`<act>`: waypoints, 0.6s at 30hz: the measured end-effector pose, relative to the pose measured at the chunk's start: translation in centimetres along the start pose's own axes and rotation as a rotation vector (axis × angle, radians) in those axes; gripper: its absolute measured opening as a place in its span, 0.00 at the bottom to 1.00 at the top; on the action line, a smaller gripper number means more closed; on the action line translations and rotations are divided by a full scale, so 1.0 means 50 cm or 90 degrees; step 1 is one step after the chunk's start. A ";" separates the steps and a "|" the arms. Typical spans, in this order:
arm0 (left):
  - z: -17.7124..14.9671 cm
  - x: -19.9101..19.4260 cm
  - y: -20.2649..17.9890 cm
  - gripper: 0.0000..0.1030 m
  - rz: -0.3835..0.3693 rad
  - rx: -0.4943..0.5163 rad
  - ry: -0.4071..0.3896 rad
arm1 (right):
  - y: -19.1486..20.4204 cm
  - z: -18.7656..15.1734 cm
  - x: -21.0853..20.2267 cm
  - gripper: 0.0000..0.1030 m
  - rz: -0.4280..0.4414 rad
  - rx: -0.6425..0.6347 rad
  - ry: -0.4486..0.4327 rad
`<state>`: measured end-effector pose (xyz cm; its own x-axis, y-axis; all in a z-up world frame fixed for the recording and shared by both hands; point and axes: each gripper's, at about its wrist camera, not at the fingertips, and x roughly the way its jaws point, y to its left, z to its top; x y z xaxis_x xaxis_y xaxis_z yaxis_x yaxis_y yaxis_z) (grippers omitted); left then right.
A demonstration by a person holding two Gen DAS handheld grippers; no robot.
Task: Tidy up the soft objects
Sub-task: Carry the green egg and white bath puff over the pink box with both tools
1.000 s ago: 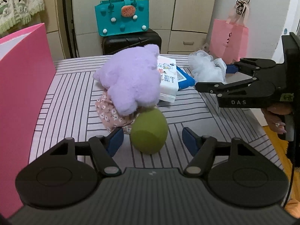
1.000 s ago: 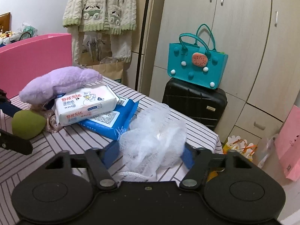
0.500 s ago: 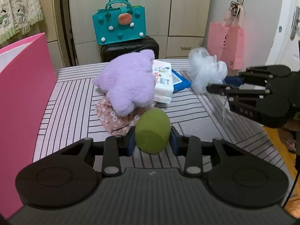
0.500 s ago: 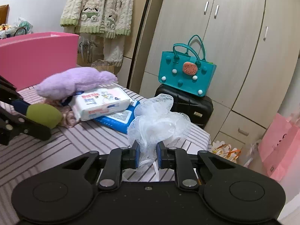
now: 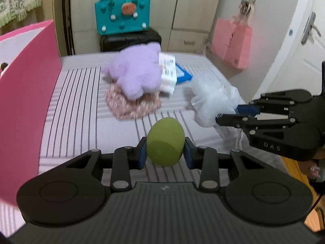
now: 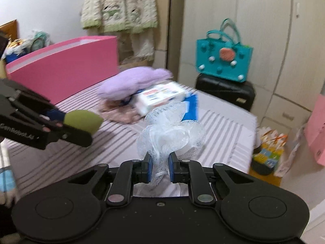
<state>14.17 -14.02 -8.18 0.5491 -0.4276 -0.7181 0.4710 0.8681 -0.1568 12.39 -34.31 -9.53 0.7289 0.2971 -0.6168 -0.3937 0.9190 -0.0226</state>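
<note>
My left gripper [image 5: 165, 153] is shut on a green egg-shaped sponge [image 5: 165, 141] and holds it above the striped table [image 5: 81, 109]; the sponge also shows in the right wrist view [image 6: 83, 120]. My right gripper [image 6: 159, 168] is shut on a white mesh bath puff [image 6: 170, 134], lifted off the table; the puff also shows in the left wrist view [image 5: 213, 99]. A purple plush [image 5: 138, 73] lies on a floral pouch [image 5: 132, 105] farther back, next to a white wipes pack [image 5: 167, 71] and a blue pack [image 5: 182, 74].
A tall pink box [image 5: 26, 93] stands along the table's left side. Behind the table are a teal bag [image 5: 122, 17] on a black suitcase [image 5: 130, 39], wardrobe doors, and a pink paper bag [image 5: 233, 40] on the right wall.
Both grippers closed on their objects and pulled back toward the near side, lifting the green sponge away from the plush and the bath puff away from the packs.
</note>
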 end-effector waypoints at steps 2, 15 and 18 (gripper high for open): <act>-0.002 -0.006 0.006 0.34 0.005 0.008 0.038 | 0.021 0.005 -0.007 0.17 0.015 -0.008 0.014; -0.006 -0.109 0.059 0.34 -0.081 0.012 0.158 | 0.133 0.070 -0.065 0.17 0.157 0.000 0.122; -0.007 -0.129 0.072 0.34 -0.100 0.007 0.181 | 0.156 0.086 -0.076 0.17 0.190 0.011 0.140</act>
<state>12.07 -8.04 -4.36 0.2553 -0.4669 -0.8467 0.5428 0.7939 -0.2741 8.97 -27.18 -3.98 0.4455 0.4911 -0.7486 -0.5591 0.8056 0.1958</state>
